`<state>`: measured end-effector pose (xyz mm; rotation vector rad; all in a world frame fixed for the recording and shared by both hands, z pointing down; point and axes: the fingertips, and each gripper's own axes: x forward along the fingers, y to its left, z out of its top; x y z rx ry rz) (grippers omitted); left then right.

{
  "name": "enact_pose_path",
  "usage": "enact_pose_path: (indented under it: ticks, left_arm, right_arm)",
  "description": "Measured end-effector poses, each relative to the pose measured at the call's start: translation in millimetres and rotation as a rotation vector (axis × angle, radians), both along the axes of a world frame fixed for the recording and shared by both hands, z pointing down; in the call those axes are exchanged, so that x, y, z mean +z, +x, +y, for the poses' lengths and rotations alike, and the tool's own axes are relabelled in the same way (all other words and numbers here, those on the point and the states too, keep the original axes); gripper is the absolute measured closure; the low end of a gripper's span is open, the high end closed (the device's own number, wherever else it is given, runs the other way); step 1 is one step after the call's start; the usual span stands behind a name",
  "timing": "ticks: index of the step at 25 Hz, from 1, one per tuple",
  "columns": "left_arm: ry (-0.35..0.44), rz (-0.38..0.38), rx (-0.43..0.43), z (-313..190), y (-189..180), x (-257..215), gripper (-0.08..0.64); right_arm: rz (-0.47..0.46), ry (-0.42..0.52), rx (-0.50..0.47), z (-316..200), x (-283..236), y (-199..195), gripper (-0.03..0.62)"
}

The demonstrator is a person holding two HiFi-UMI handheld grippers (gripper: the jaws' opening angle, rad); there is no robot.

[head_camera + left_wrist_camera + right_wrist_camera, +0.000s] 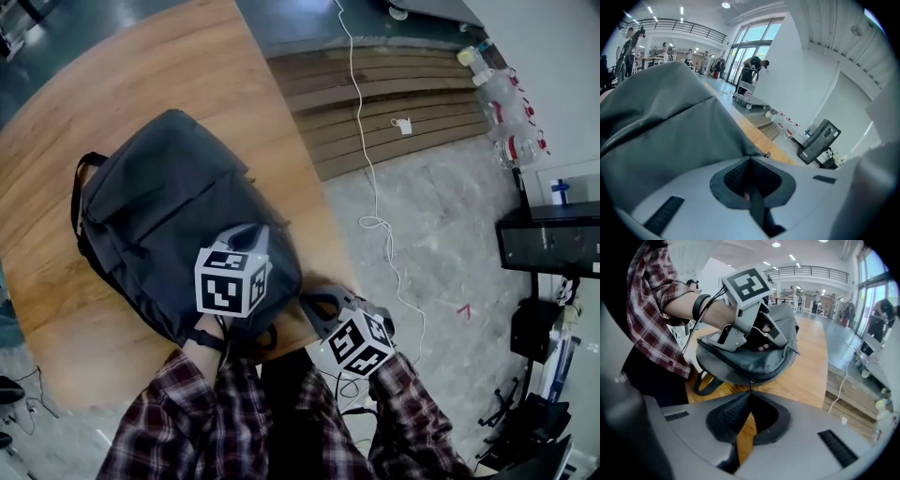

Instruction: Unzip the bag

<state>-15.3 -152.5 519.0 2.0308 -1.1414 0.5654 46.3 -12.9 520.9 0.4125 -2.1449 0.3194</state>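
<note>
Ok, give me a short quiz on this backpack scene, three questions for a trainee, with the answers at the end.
1. True or false: the backpack lies on the floor.
2. At the zipper pull, the jaws of the right gripper are: A, wide apart; B, shut on it; C, well clear of the backpack.
3. Fill in: the ___ gripper is clamped on the backpack's fabric, on its top side.

Key
1. False: it lies on the wooden table.
2. B.
3. Left: the left gripper has its jaws together on the grey fabric.
</note>
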Motion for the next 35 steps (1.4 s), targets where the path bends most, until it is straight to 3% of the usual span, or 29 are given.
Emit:
enact_pose_path:
  ticks: [3,9,12,15,18,22,27,29,33,35]
  left_arm:
    - [0.012,0.048,-0.066,-10,-17,-2,0.551]
    - [-0.035,0.131,-0.245,-21,-70,0,0.551]
    - [-0.058,0.091,-0.210,-14,-86,1,0.551]
    - [-0.048,-0.046,-0.076,1,-87,3,0.551]
    - [-0.033,-0.135,-0.029,12,-91,6,0.551]
    - [-0.086,-0.142,-0.066,23,-97,13,0.551]
    - [-0.149,-0.080,-0.155,25,-102,16,0.551]
    - [-0.111,-0.106,-0.069,22,-102,6,0.551]
    - [0.112,-0.249,0.226,0,-82,-20,0.551]
    - [0.126,-0.318,0.370,-8,-70,-13,0.551]
  right_arm:
    - [0.000,0.047,0.044,-19,1,4,0.583]
    - [0.015,0.112,0.013,-62,8,-9,0.583]
    - [0.017,0.138,-0.023,-84,10,-27,0.583]
    - [0.021,0.164,-0.056,-109,9,-44,0.583]
    - [0.034,0.184,-0.100,-128,12,-64,0.583]
    - [0.044,0.199,-0.148,-141,19,-86,0.582]
    - [0.045,0.206,-0.176,-151,25,-105,0.583]
    - [0.039,0.209,-0.172,-153,22,-108,0.583]
    - [0.049,0.224,-0.177,-153,16,-108,0.583]
    - [0.057,0.224,-0.175,-152,14,-107,0.583]
